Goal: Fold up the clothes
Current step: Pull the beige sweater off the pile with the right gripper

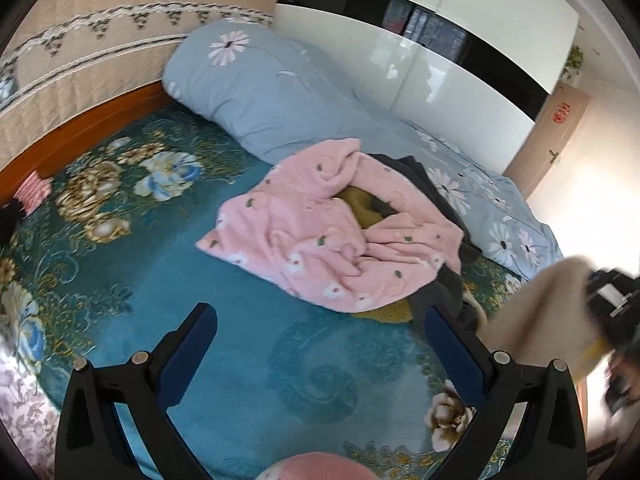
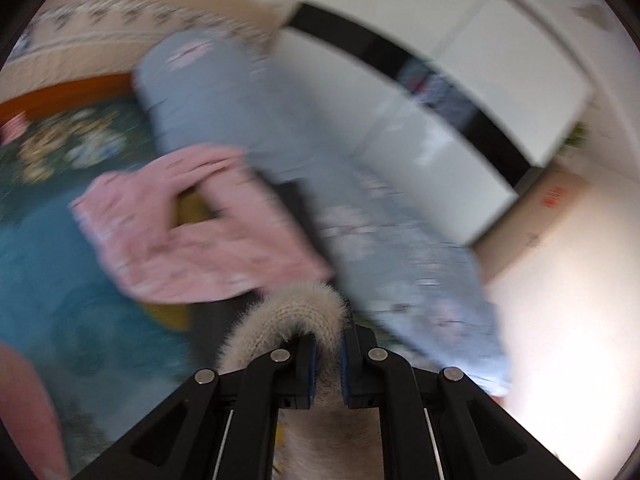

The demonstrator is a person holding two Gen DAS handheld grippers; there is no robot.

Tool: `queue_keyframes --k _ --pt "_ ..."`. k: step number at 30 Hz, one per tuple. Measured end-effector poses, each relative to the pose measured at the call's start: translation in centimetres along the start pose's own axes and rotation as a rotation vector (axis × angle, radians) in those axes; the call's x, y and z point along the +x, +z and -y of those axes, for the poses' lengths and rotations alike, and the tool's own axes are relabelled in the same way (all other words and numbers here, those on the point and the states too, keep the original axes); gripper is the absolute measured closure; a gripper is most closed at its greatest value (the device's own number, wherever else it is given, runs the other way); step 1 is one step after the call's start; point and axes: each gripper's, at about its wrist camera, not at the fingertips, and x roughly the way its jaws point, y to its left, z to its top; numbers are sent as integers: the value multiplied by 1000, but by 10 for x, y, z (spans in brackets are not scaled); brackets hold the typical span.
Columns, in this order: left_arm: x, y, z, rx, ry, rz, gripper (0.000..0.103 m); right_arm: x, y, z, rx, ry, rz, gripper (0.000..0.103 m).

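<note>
A pile of clothes lies on the bed: a pink floral fleece garment (image 1: pixel 332 232) over a mustard garment (image 1: pixel 362 206) and a dark grey garment (image 1: pixel 436 292). My left gripper (image 1: pixel 320 320) is open and empty, above the teal bedspread in front of the pile. My right gripper (image 2: pixel 328 344) is shut on a fuzzy beige knit garment (image 2: pixel 292 312) and holds it lifted; the right wrist view is motion-blurred. That garment (image 1: pixel 540 312) and the right gripper (image 1: pixel 612 300) show at the right edge of the left wrist view. The pink garment (image 2: pixel 192 232) shows blurred in the right wrist view.
The bed has a teal floral bedspread (image 1: pixel 180 280) and a rolled blue floral duvet (image 1: pixel 280 92) behind the pile. A wooden headboard (image 1: pixel 80 132) stands at the left. White wardrobes (image 1: pixel 440 40) line the back wall, with a door (image 1: pixel 552 132) at right.
</note>
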Motion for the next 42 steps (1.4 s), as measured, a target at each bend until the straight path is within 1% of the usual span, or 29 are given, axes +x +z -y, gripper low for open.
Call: queue_keyframes --k 4,5,7,10,13,15,19,20,21,22,23,26,28,29,31,34,37,39,42 --pt "-3 -6 -26 -50 35 -13 0 37 3 -106 -103 187 -21 94" --pt "-4 -7 -32 -59 43 -16 0 44 6 -130 -130 214 -22 94" --pt "-5 -10 -41 -75 61 -21 0 52 13 -174 -163 237 -15 94" --pt "-6 -12 -50 -92 73 -30 0 63 23 -200 -104 262 -54 94" --pt "-5 -13 -55 -99 78 -39 0 84 32 -205 -56 274 -114 94" --pt "-4 -15 -56 -95 84 -44 0 86 31 -206 -65 267 -126 92" --pt "1 -16 -55 -104 77 -59 0 73 29 -197 -139 253 -99 85" --pt "3 -16 -53 -106 72 -62 0 67 27 -192 -155 248 -85 76" --pt "4 -16 -50 -104 68 -66 0 62 25 -187 -169 239 -72 61" --pt "5 -16 -46 -100 66 -69 0 56 23 -182 -180 231 -58 50" --pt "7 -16 -43 -94 63 -71 0 50 21 -175 -185 225 -43 38" --pt "10 -15 -31 -79 55 -75 0 31 16 -155 -190 211 -7 37" --pt "10 -14 -24 -64 49 -71 0 19 13 -137 -159 222 9 37" --pt "9 -13 -21 -55 48 -68 0 14 11 -124 -125 232 19 37" --pt "8 -12 -15 -39 43 -62 0 7 7 -100 -57 220 30 36" --pt "11 -11 0 -14 26 -65 0 -1 -10 -54 78 151 30 35" --pt "24 -15 24 15 5 -78 0 -3 -45 -9 234 93 -1 30" --pt "37 -21 45 63 -1 -100 0 1 -80 15 334 62 -57 29" --pt "58 -31 79 146 -9 -136 0 11 -132 36 455 45 -165 29"
